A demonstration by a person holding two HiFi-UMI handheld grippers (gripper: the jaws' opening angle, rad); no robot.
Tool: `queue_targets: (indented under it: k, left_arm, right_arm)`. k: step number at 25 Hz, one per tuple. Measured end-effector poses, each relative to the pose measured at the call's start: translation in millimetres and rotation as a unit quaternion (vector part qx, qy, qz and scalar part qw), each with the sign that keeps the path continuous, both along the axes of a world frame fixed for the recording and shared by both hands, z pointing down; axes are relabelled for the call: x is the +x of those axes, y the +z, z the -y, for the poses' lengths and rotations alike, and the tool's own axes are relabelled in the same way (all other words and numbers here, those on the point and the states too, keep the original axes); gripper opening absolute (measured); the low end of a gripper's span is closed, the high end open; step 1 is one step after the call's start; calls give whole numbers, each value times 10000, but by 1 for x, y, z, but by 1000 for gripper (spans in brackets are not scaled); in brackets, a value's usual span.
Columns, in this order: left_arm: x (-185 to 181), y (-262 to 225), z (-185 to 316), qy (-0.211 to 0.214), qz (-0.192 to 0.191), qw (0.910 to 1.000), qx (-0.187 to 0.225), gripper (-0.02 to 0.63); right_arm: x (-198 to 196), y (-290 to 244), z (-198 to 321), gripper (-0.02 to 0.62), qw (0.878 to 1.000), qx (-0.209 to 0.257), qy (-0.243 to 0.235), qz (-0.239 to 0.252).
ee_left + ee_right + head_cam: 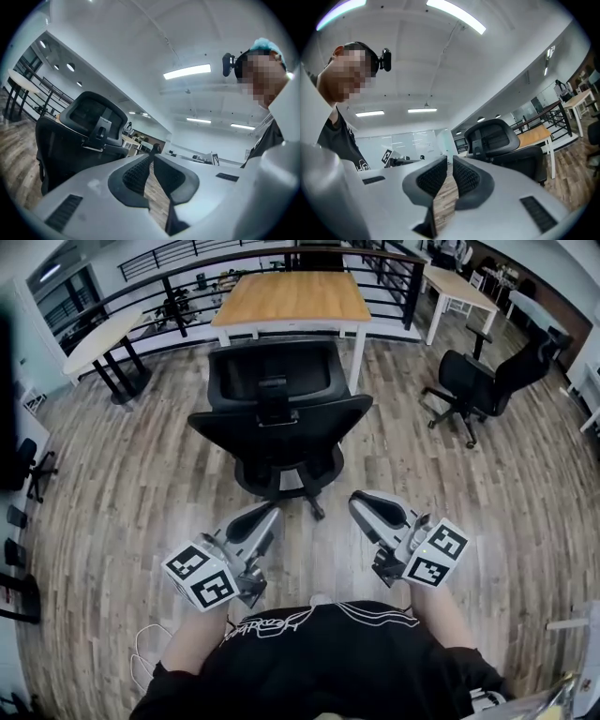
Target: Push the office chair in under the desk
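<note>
We see bare wood-plank floor (141, 484) lying open between our left tongs (265, 517), our right tongs (361, 504) and the black mesh-backed office chair (281, 418), so the way to its backrest is free. Beyond it, the light wooden tabletop (292, 296) has white legs (357, 357) flanking the gap. A second black office chair (483, 381) stands well apart on the right.

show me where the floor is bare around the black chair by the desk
Bare floor left of the office chair, up to the side table, and right of it, before the second chair. Crowded: the gap between chair and wooden desk.
</note>
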State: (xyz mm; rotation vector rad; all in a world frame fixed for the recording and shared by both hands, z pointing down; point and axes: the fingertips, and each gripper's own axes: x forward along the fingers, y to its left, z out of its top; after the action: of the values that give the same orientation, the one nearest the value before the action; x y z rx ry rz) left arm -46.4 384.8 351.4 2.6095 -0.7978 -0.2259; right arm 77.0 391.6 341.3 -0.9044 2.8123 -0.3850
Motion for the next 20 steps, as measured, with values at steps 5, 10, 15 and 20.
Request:
queue_targets:
  k: [5,10,15,20]
  left_arm:
    - [15,-6,31,-236,121,9995,158,15]
    - [12,-6,40,-387,277,9985,253,83]
    - [-7,-2,45,-650,412,9965,332,144]
    - [-30,8,59,-936,536,9937,311,190]
  right_arm:
    - [27,-2,29,49,9994,99,-23,-339]
    - [34,-6,38,51,9980,349,-65,-532]
    - [40,-5,46,51,9971,421,74,-629]
    - [41,5,58,52,9941,373,180,-1005]
